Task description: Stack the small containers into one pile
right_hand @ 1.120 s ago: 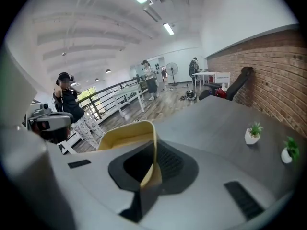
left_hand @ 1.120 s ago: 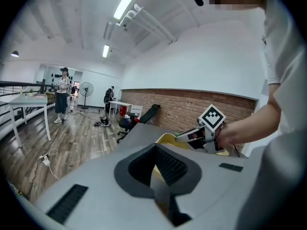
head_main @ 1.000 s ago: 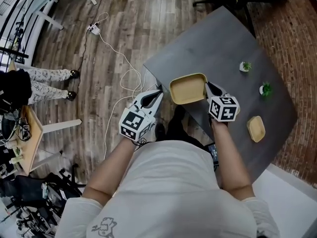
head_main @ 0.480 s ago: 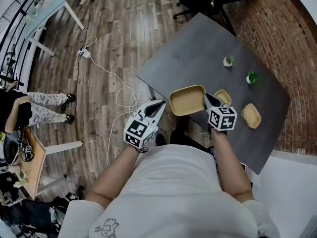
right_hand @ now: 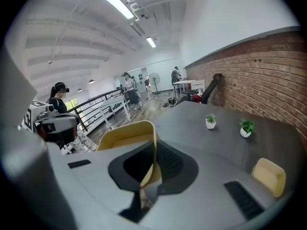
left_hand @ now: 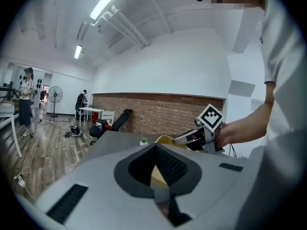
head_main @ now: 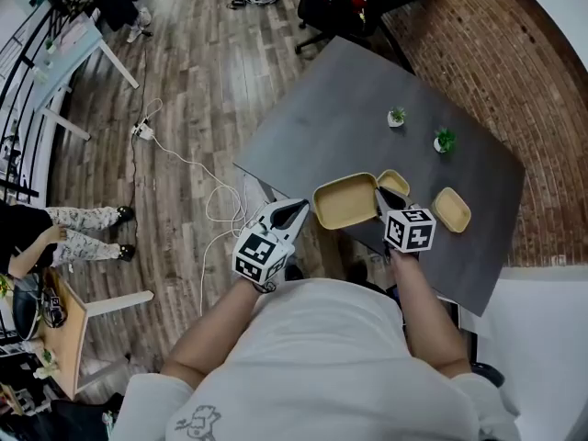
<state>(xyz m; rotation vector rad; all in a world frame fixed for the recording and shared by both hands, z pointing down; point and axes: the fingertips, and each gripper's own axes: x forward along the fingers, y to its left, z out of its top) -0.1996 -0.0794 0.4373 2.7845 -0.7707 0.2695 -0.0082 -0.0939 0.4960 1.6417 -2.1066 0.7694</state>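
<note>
I find both tools engaged on one item; the left hand-held gripper (head_main: 296, 211) is clenched on the left wall of the large tan container (head_main: 344, 200), and in the left gripper view a sliver of that tan wall sits between its closed jaws (left_hand: 156, 150); the right hand-held gripper (head_main: 379, 194) grasps the opposite wall, which the right gripper view shows pinched edge-on between its jaws (right_hand: 154, 145), with the open tray (right_hand: 124, 134) spreading to the left of them.

The large tan container lies over the near edge of the grey worktop (head_main: 340, 108), between the two tools; I cannot tell whether it rests on the surface or is held clear of it.

A first small container (head_main: 395, 182) sits on the worktop just beyond the right tool, close to the large container's far right corner; a second small container (head_main: 451, 209) lies apart from it, further right (it also shows at the lower right of the right gripper view (right_hand: 269, 175)); the two are not stacked.

Two small potted plants (head_main: 397, 116) (head_main: 445, 140) stand further back, well apart from the containers.
</note>
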